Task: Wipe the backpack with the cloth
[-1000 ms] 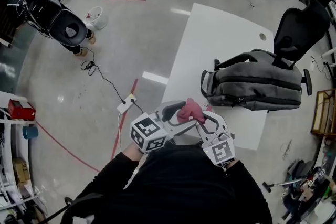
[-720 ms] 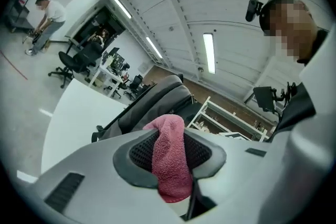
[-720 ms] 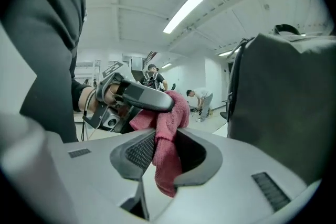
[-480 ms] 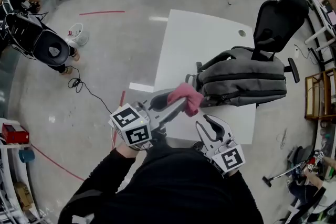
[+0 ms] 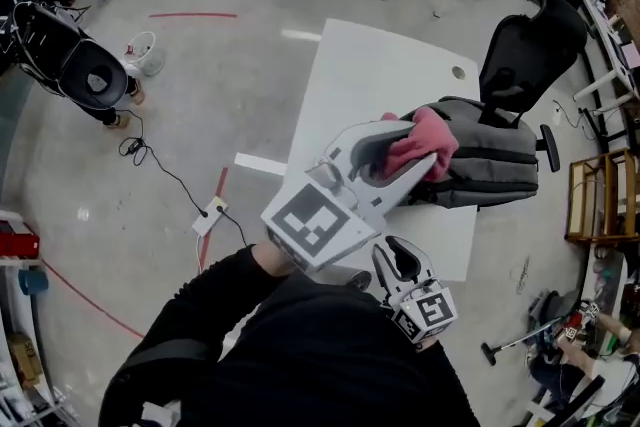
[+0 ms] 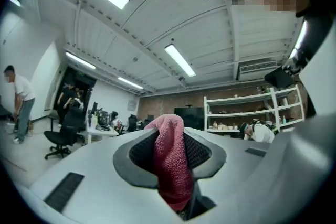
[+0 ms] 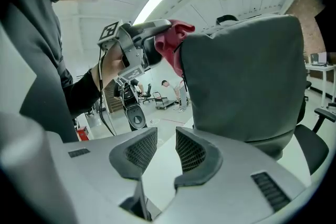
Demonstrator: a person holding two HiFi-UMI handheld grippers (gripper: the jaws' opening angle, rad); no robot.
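A grey backpack (image 5: pixel 495 160) lies on its side on the white table (image 5: pixel 380 75). My left gripper (image 5: pixel 420 149) is raised level in front of me. Its jaws have just closed and are shut on a pink cloth (image 5: pixel 432 129), which hangs over the backpack's near end. In the left gripper view the cloth (image 6: pixel 170 160) fills the gap between the pads. My right gripper (image 5: pixel 397 255) sits low near my body. Its jaws have just opened and nothing is between them (image 7: pixel 160 152). The right gripper view shows the backpack (image 7: pixel 241 76) close ahead, with the cloth (image 7: pixel 170 44) above left.
A black office chair (image 5: pixel 525 50) stands behind the table's far right side. A white power strip (image 5: pixel 210 213) with a cable lies on the floor at left. A black stroller-like frame (image 5: pixel 75 65) stands far left. A wooden shelf (image 5: pixel 600 200) stands at the right edge.
The cloth passed from between both grippers into the left one alone. The left gripper rose and moved forward with it to the backpack. The right gripper drew back and stayed low.
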